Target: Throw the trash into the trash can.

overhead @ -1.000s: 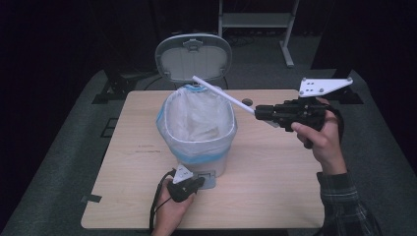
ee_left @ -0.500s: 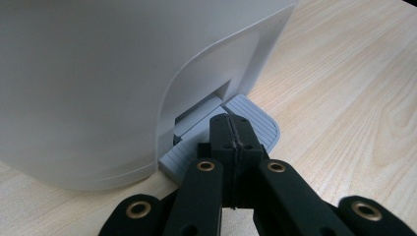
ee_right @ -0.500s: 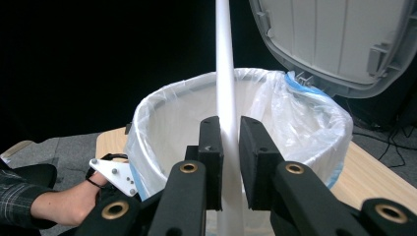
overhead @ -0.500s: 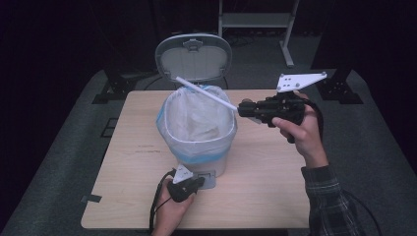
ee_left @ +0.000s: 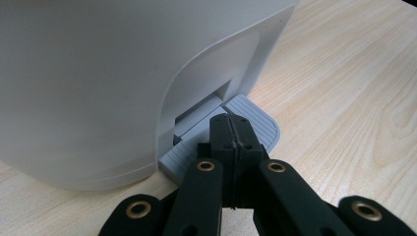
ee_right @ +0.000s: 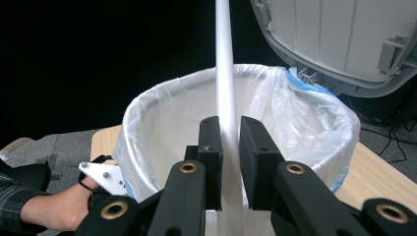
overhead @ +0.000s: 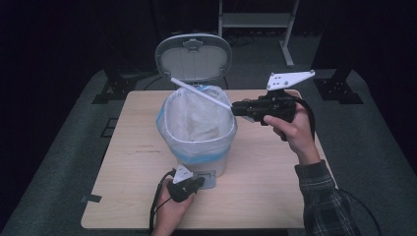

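The raised lid [overhead: 193, 56] stands beyond the right gripper [overhead: 237, 108], whose fingers [ee_right: 211, 147] clamp a long white stick [overhead: 199, 92]. It is plain and straight, slanting from the fingers out across the bin [overhead: 199, 157] mouth, lined with a clear bag [overhead: 192, 118]. The left gripper [ee_left: 231, 129] has its fingers pressed together with nothing between them, resting on the ribbed grey pedal [ee_left: 255, 115] at the bin's foot on the bench [overhead: 265, 187]. No writing is readable.

white stick [ee_right: 225, 73] runs off the top edge (its far end cut off).
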A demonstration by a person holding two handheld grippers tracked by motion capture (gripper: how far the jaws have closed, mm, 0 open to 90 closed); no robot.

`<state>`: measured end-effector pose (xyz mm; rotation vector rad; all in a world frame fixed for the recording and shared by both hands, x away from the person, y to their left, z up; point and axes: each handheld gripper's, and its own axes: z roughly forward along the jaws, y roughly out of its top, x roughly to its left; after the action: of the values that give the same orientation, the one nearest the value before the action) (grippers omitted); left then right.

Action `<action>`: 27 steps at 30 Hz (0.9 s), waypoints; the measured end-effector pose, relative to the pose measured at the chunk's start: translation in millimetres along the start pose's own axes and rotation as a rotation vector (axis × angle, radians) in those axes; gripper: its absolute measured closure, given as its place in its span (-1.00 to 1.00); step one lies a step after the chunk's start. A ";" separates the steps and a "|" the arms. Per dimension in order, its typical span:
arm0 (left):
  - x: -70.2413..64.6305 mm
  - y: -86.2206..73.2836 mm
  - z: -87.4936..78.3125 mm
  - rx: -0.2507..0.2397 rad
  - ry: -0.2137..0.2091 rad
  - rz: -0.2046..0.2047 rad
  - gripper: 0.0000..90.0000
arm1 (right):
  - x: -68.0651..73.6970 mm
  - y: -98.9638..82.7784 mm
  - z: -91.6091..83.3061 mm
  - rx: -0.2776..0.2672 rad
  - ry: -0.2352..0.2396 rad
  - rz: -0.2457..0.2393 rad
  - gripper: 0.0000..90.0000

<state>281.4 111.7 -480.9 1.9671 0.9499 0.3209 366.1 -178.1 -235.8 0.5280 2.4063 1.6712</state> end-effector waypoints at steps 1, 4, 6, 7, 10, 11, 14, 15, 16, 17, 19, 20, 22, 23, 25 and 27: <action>0.0 0.0 0.0 0.000 0.000 0.001 1.00 | 0.0 0.3 0.5 -0.002 -0.001 -0.001 0.76; -0.1 0.0 0.0 0.000 0.001 0.001 1.00 | 0.4 1.7 2.0 -0.001 -0.004 -0.003 0.76; -0.3 0.0 0.1 -0.001 0.003 0.001 1.00 | 0.6 2.5 3.3 -0.002 -0.004 -0.005 0.76; -0.3 0.0 0.1 -0.001 0.002 0.001 1.00 | 0.8 2.9 4.0 -0.001 -0.003 -0.003 0.76; -0.2 0.0 0.1 -0.001 0.002 0.001 1.00 | 1.2 4.3 6.5 0.003 -0.001 -0.006 0.76; -0.3 0.0 0.0 0.000 0.002 0.001 1.00 | 1.3 4.7 7.5 0.004 -0.001 -0.006 0.75; -0.4 -0.1 0.2 -0.002 0.002 0.001 1.00 | 1.3 5.4 9.1 0.008 -0.004 -0.007 0.76; -0.4 -0.1 0.2 -0.001 0.002 0.001 1.00 | 1.3 5.8 9.1 0.010 -0.007 -0.009 0.76; -0.4 -0.1 0.2 -0.002 0.002 0.001 1.00 | 1.5 5.9 9.2 0.009 -0.007 -0.009 0.76; -0.5 -0.1 0.2 -0.002 0.002 0.002 1.00 | 1.6 5.8 9.1 0.009 -0.007 -0.009 0.75; -0.8 -0.1 0.1 -0.001 0.004 0.003 1.00 | 1.8 5.6 9.2 0.008 -0.009 -0.008 0.75; -0.9 -0.1 0.1 -0.001 0.004 0.004 1.00 | 1.7 5.7 9.2 0.008 -0.010 -0.009 0.75; -1.0 -0.1 0.1 -0.001 0.005 0.004 1.00 | 1.4 6.0 9.0 0.005 -0.014 -0.009 0.75; -1.0 -0.1 0.1 -0.001 0.004 0.004 1.00 | 1.3 6.1 8.8 0.005 -0.016 -0.007 0.75; -0.9 0.0 0.2 -0.001 0.004 0.003 1.00 | 0.3 6.1 8.5 0.003 -0.021 -0.006 0.75; -0.9 0.0 0.2 -0.001 0.004 0.003 1.00 | -0.8 5.8 8.3 0.003 -0.024 -0.005 0.74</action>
<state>280.9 111.0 -480.9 1.9678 0.9491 0.3273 370.7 -169.3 -233.5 0.5392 2.3914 1.6500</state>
